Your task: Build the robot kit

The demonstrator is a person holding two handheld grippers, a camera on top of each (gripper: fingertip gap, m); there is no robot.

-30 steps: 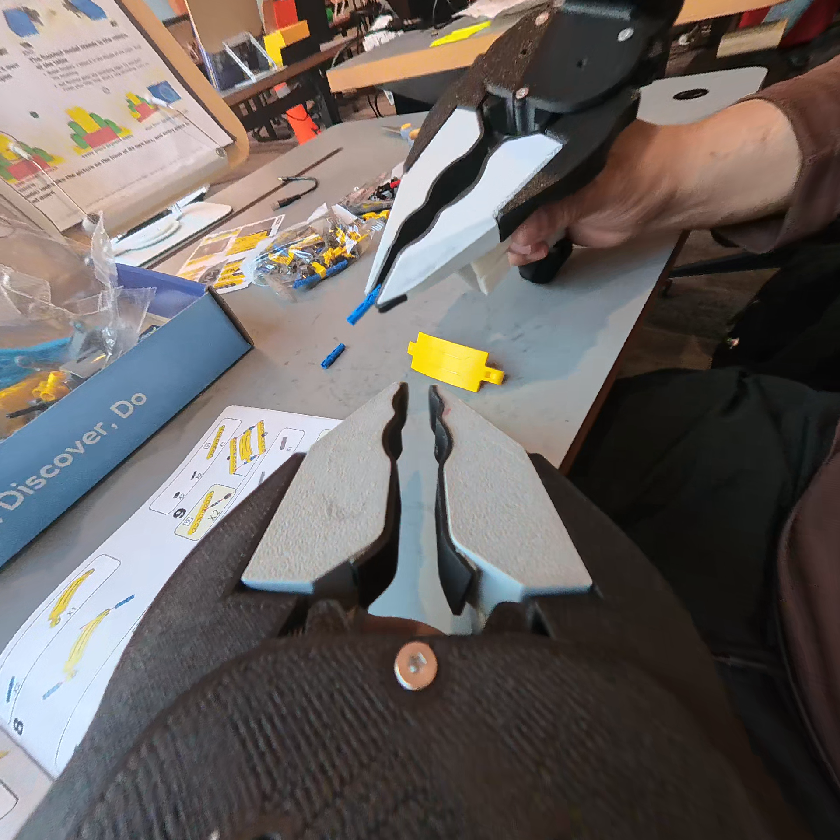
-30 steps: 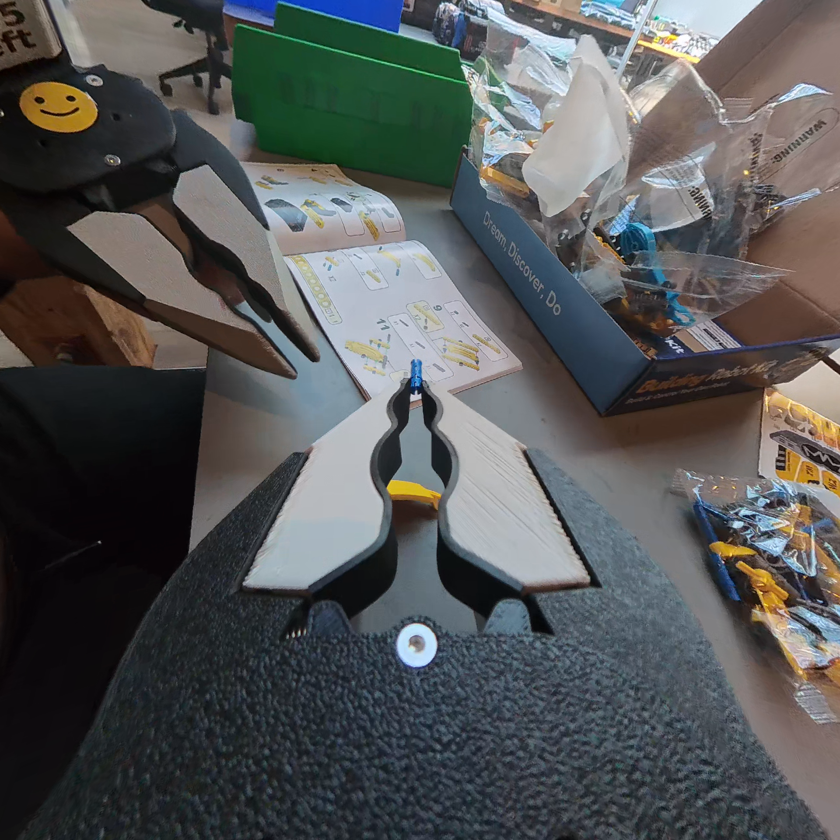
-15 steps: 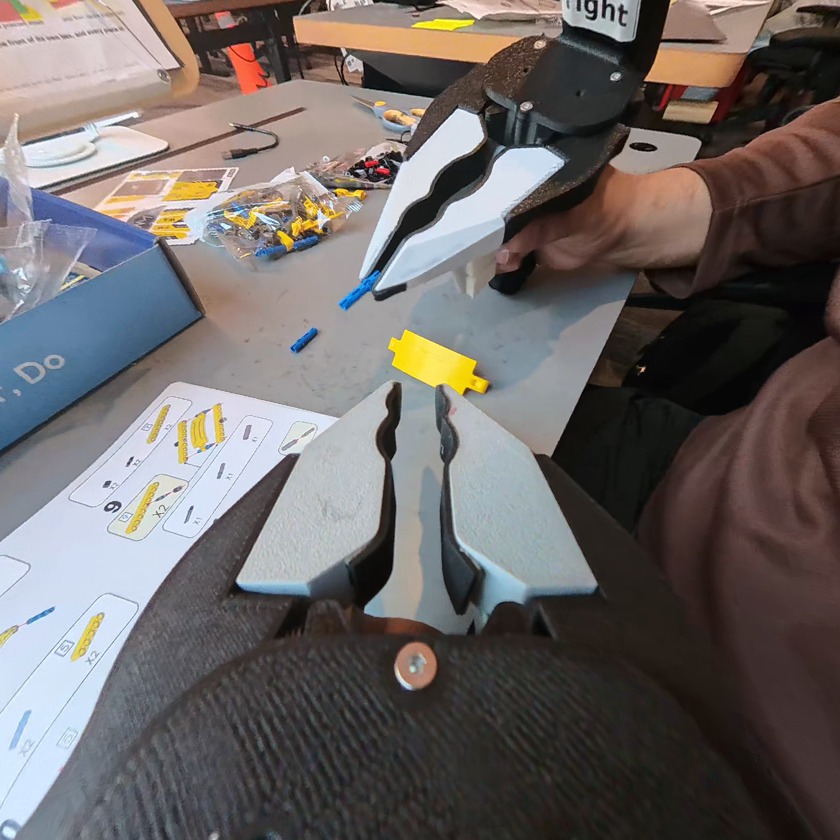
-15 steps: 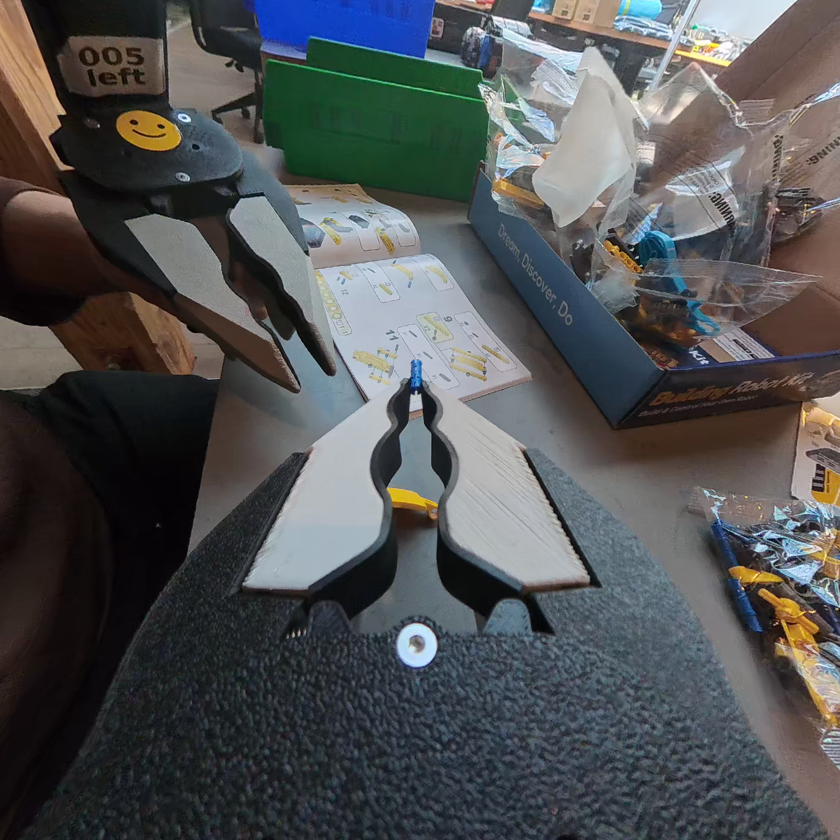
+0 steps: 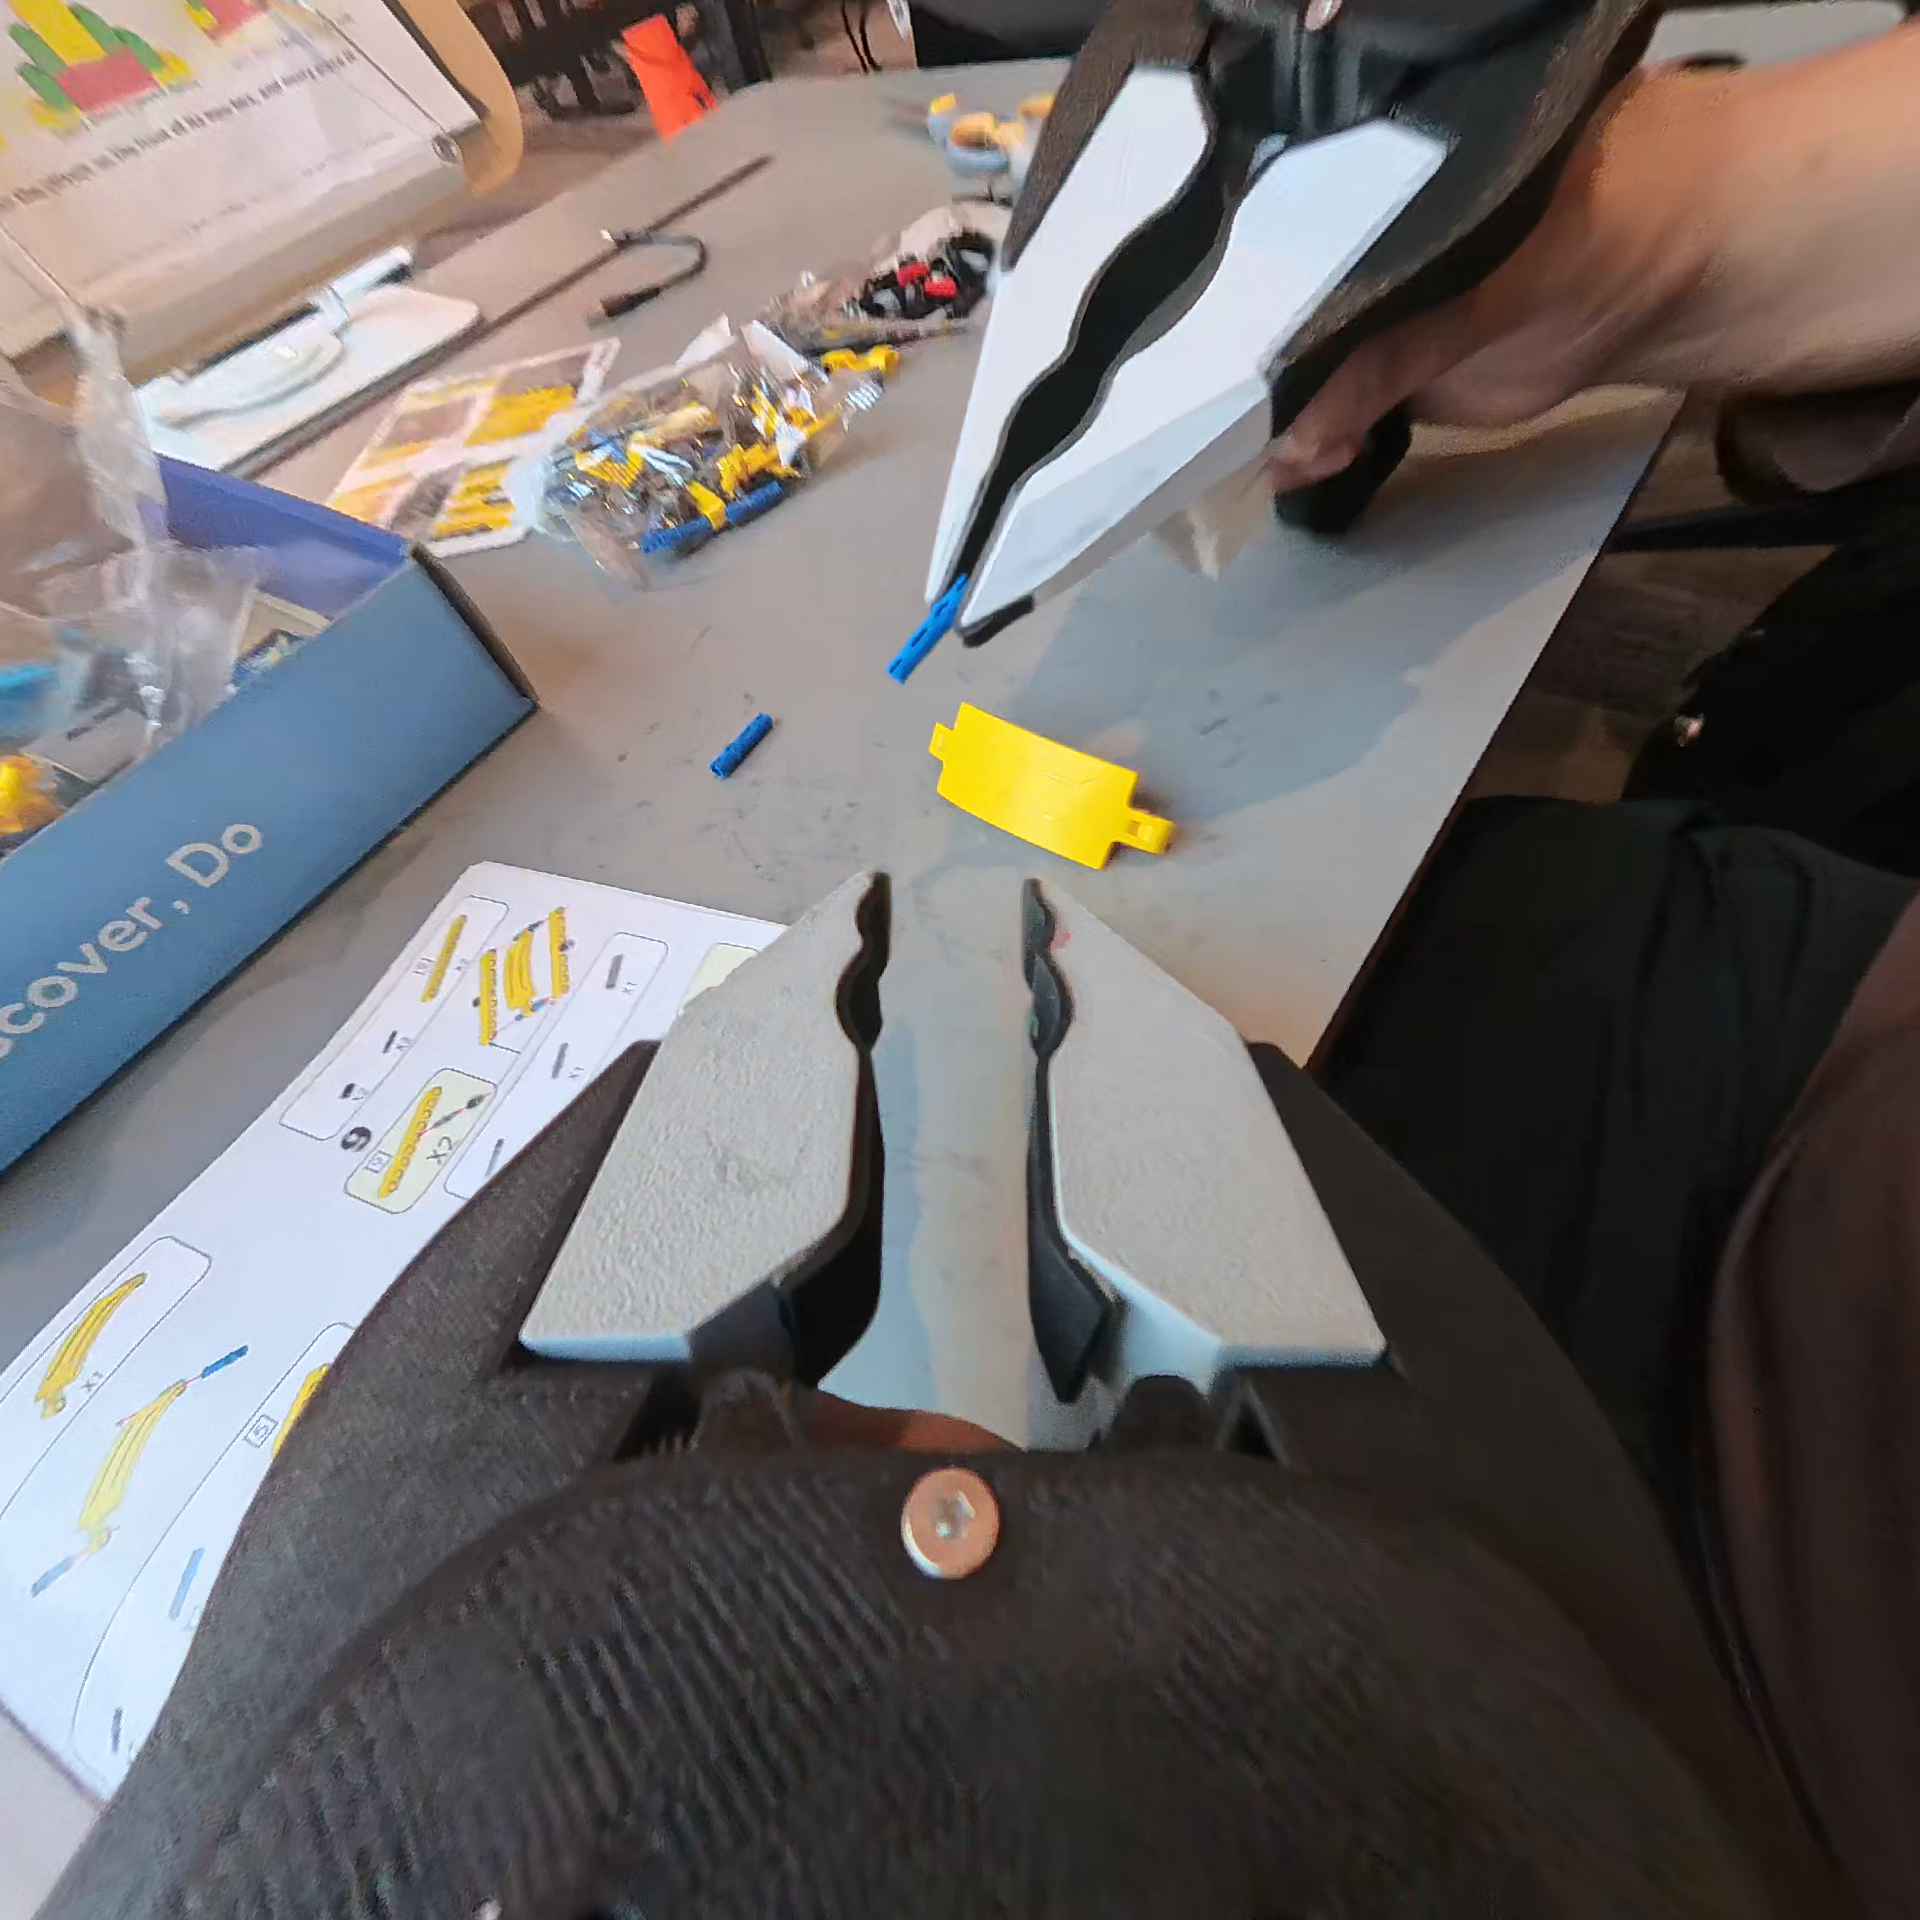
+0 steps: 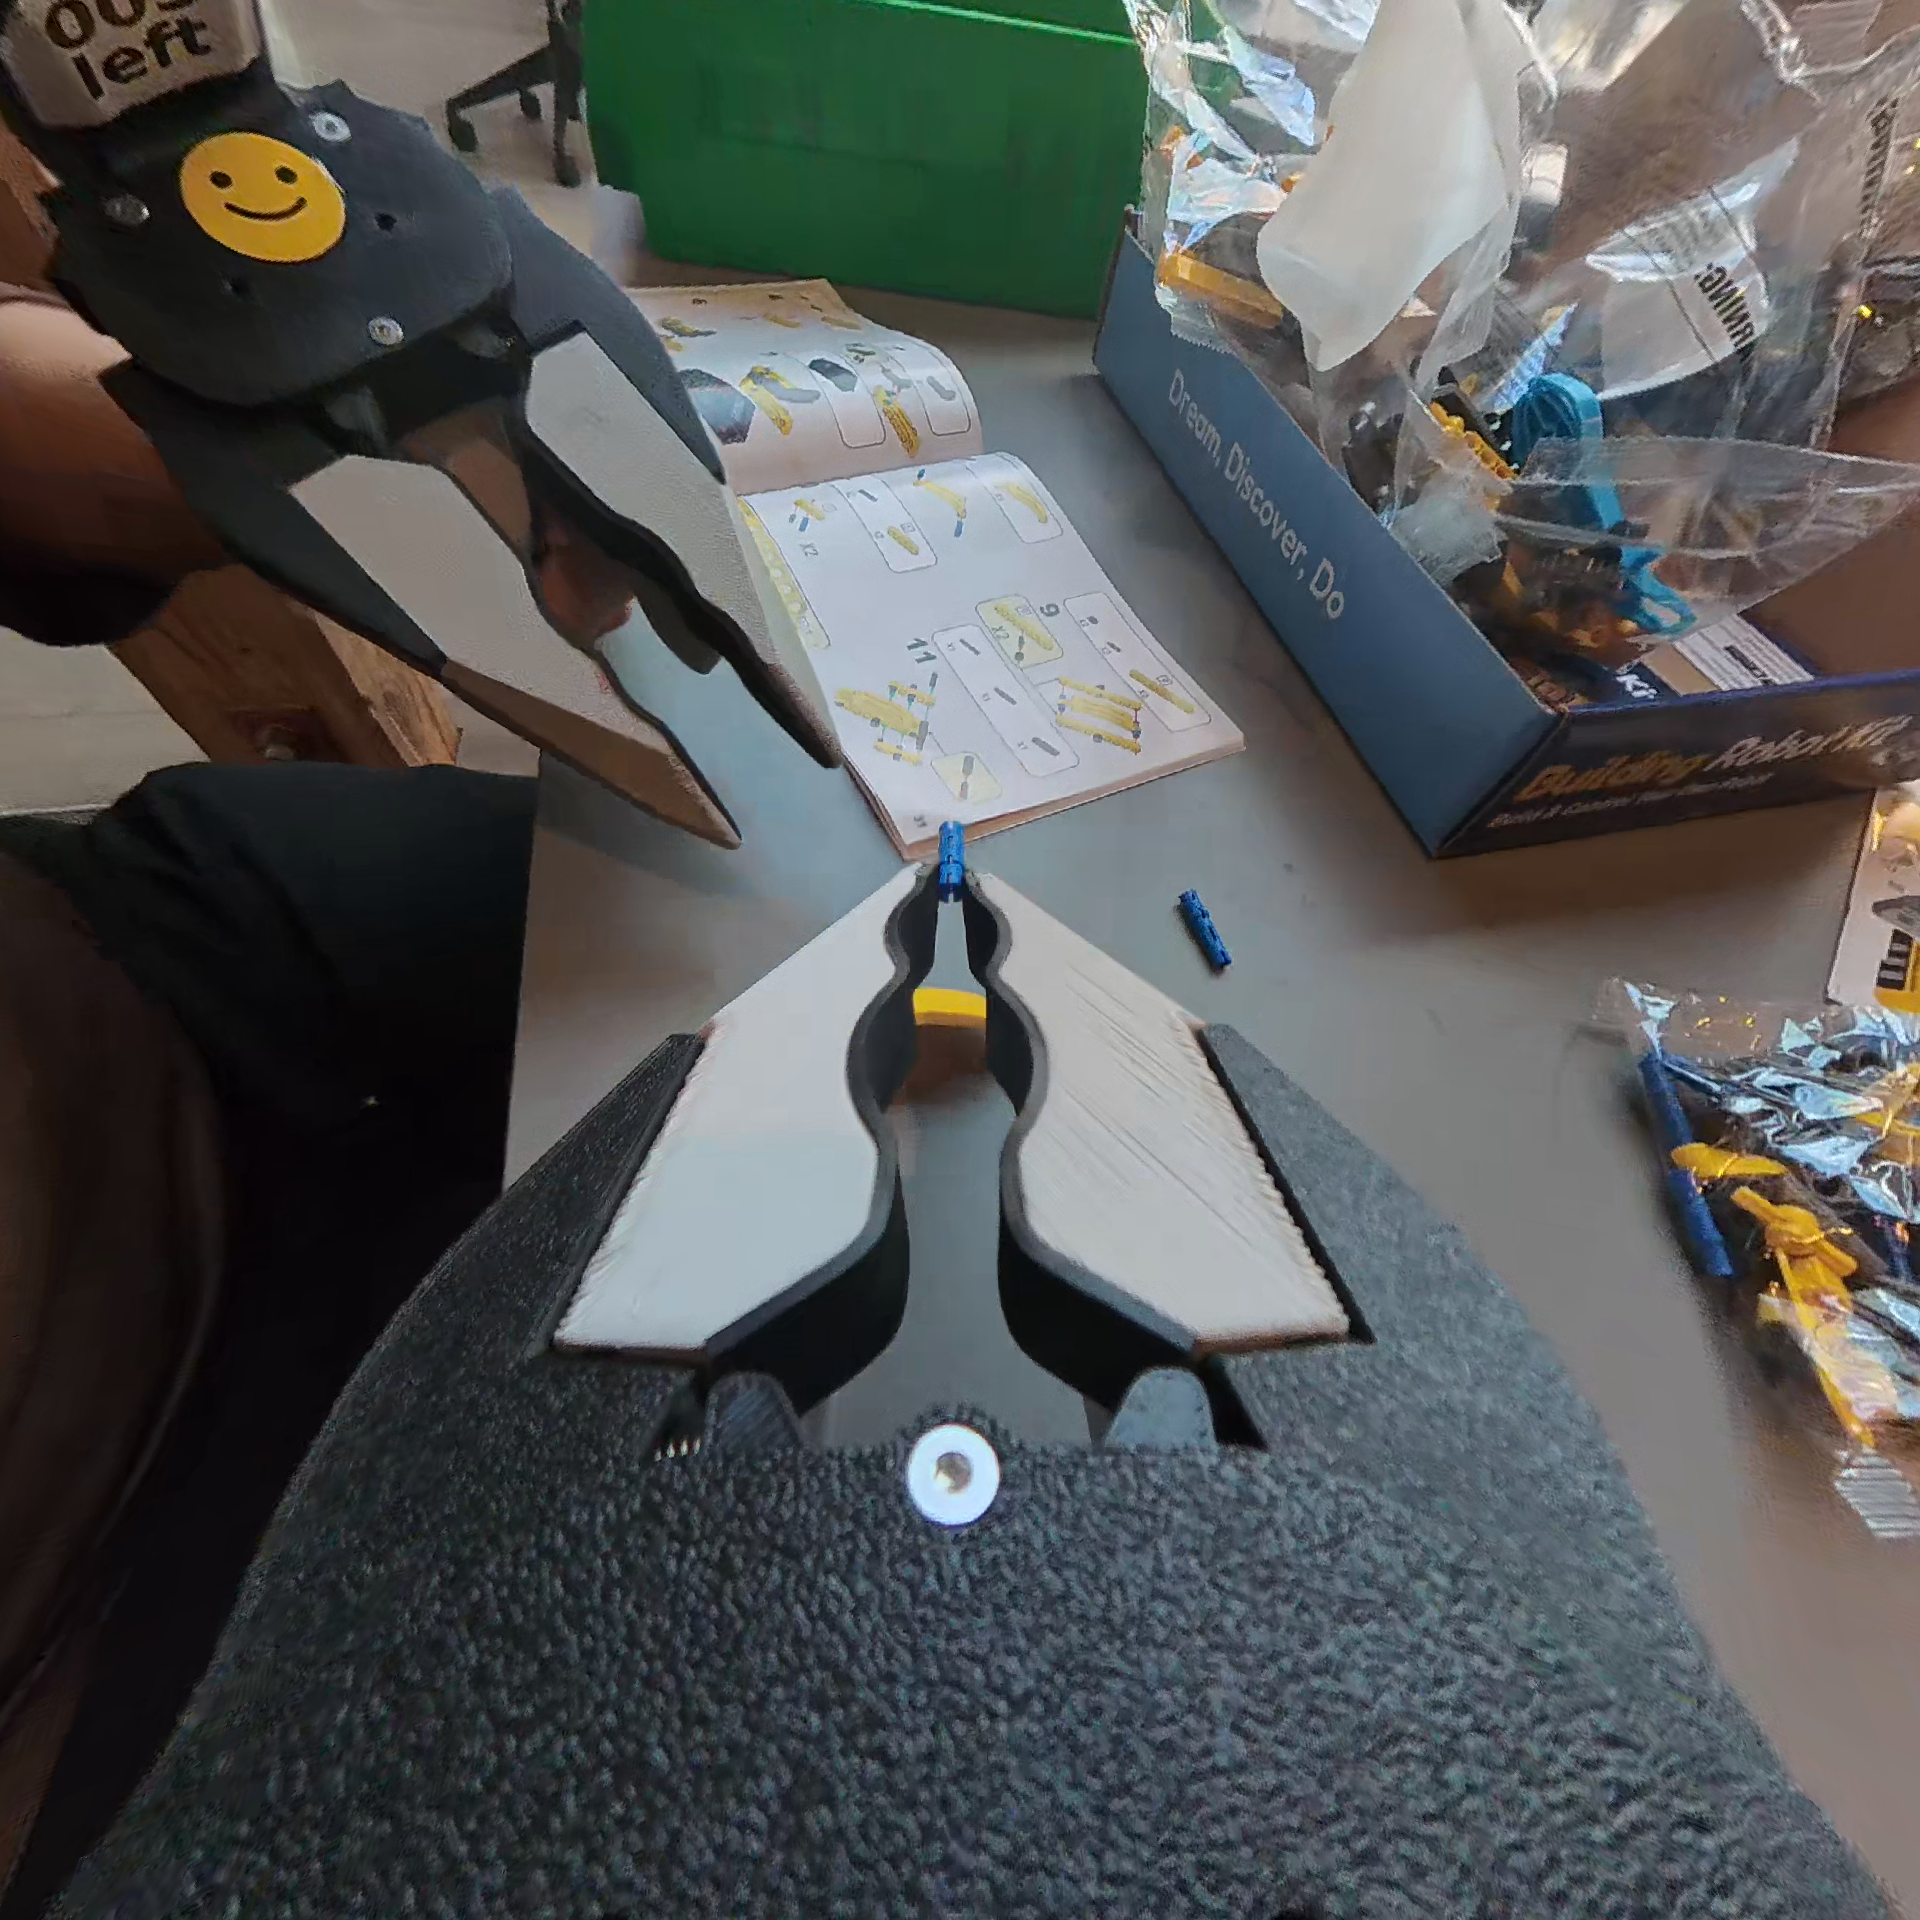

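Tongs first: the right tongs [image 6: 948, 883] are pressed together on a short blue pin [image 6: 950, 857], which sticks out past their tips. We hold them tilted down above the counter [image 5: 1299, 675], and a hand [image 5: 1558, 312] grips the handle behind them. The left tongs [image 5: 954, 899] are spread and hold nothing. They hang over the near edge of the counter, their tips just beside a corner of the open instruction booklet [image 5: 312, 1143].

Between the two tongs a flat yellow plate [image 5: 1039, 795] lies on the counter, close to both and touching neither; from the right wrist view we see only a sliver of it through the gap of the fingers. A second blue pin, the loose pin [image 5: 742, 744], lies a little to the side of the plate.

Farther out we see a blue box [image 5: 260, 779] stuffed with clear bags, a bag of parts [image 5: 707, 457] in blue and yellow, and a green bin [image 6: 883, 156] behind the booklet.
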